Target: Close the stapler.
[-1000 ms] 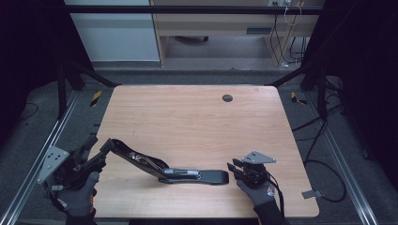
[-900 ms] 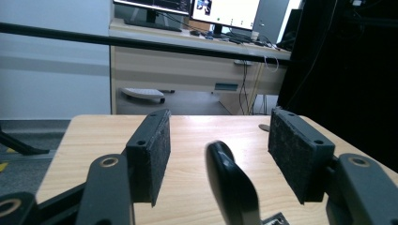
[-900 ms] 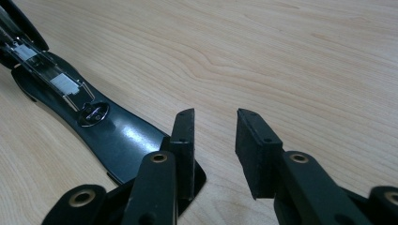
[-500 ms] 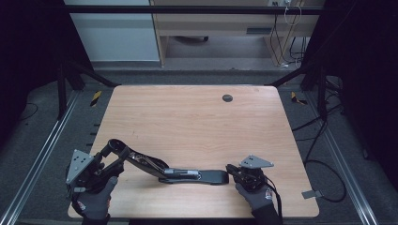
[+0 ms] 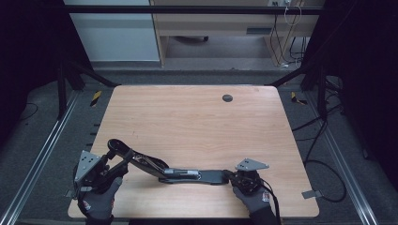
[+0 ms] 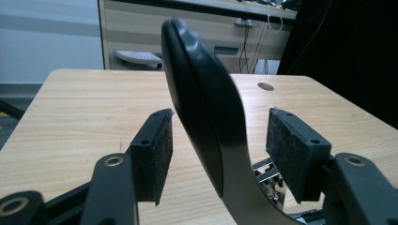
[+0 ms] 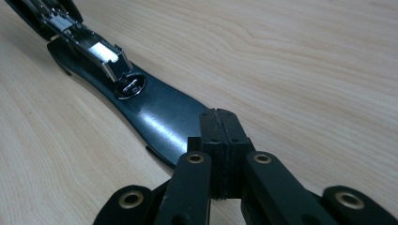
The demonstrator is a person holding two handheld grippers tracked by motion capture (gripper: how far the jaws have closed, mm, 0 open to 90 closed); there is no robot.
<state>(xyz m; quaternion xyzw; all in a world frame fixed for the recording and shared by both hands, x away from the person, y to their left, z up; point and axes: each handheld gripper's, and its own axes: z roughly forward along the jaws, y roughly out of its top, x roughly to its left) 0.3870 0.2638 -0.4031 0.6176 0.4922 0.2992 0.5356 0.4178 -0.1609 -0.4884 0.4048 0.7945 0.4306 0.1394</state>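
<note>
A black and chrome stapler [image 5: 187, 174] lies swung wide open near the table's front edge. Its flat base [image 7: 155, 117] points right and its staple channel [image 7: 89, 44] is exposed. Its curved top arm [image 6: 202, 108] rises to the left. My left gripper [image 5: 117, 161] straddles that arm; the jaws have just been closing, and a gap still shows at each pad [image 6: 293, 150]. My right gripper [image 7: 219, 122] is shut, pad against pad, with its tips at the base's right end [image 5: 220, 176].
The wooden table [image 5: 197, 126] has a dark round grommet [image 5: 227, 98] near its far edge. Metal rails [image 5: 42, 150] run along the floor on both sides, cables [image 5: 324, 164] trail at the right, and a desk [image 5: 211, 28] stands beyond the table.
My left hand has come in from the left edge and dropped, so its jaws now sit around the stapler's raised arm. The right hand has stayed at the base's end.
</note>
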